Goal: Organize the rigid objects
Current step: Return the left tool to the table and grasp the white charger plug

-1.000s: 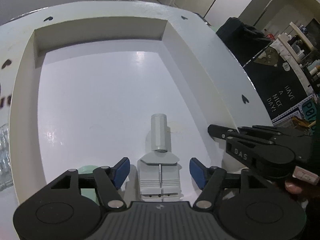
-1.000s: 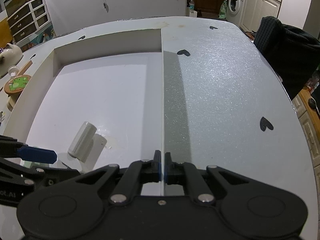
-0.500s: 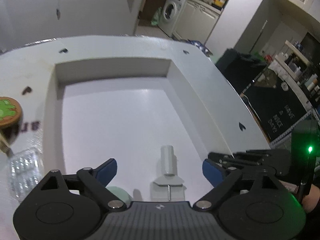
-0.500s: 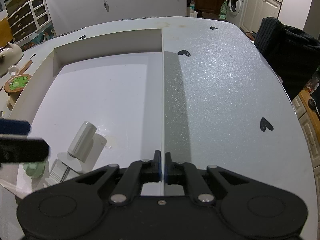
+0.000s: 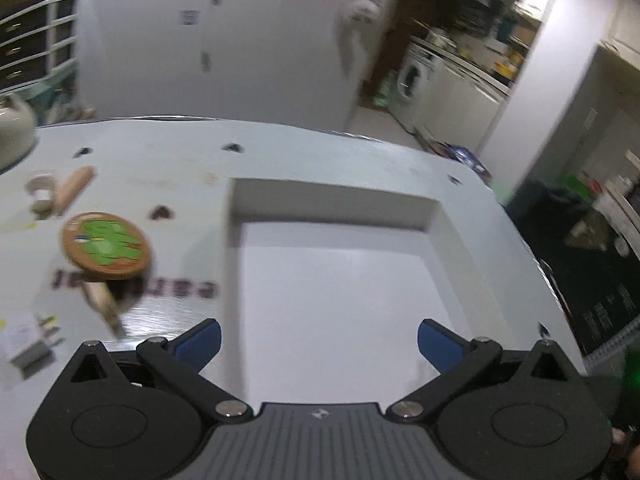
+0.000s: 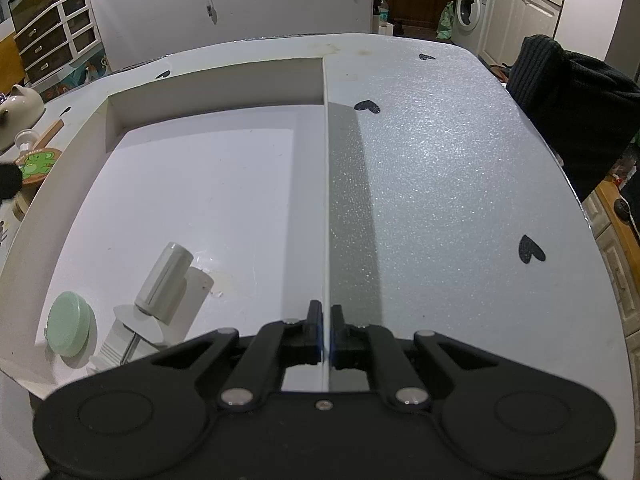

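Observation:
My right gripper (image 6: 326,332) is shut on the thin right wall of the white tray (image 6: 216,92), near its front corner. Inside the tray, front left, lie a grey-white tool with a cylinder handle (image 6: 164,280) and a pale green disc (image 6: 68,320). My left gripper (image 5: 320,340) hangs above the tray (image 5: 452,232); its jaws are opening wide and nothing is between them. The tool and the disc are hidden below that view. The left wrist view is blurred.
Left of the tray, on the table, stand a round wooden piece with a green figure (image 5: 106,246), a wooden stick (image 5: 74,190), a small packet (image 5: 28,344) and a white teapot (image 6: 20,104). A black garment (image 6: 572,100) hangs at the table's right edge.
My left gripper let go of the grey tool, rose, drew back and tipped upward, its jaws widening. The tool dropped out of its view. The right gripper has not moved.

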Demonstrator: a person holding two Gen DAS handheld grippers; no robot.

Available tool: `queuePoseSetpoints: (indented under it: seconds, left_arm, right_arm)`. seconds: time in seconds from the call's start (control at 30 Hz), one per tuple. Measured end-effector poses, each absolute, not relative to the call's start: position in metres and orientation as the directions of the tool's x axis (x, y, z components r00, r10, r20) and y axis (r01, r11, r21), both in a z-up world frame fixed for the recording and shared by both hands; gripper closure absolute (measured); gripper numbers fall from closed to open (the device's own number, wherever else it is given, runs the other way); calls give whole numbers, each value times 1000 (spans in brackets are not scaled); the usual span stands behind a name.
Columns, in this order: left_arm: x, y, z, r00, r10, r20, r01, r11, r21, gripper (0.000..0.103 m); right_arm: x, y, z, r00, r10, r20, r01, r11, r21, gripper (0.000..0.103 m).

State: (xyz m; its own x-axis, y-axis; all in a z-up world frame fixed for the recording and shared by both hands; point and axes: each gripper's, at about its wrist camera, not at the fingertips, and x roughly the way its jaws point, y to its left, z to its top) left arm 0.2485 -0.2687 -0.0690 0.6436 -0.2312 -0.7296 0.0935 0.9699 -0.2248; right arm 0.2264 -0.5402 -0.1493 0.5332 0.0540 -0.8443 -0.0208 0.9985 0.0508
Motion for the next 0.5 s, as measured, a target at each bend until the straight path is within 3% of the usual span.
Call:
queuePoseSetpoints:
  seconds: [0.5]
  left_arm:
    - [253,-169,-79,669,48,-741,-263,949,-176,0]
  right_arm:
    - [226,-540,-149,533,54,-844,-21,999,50,98]
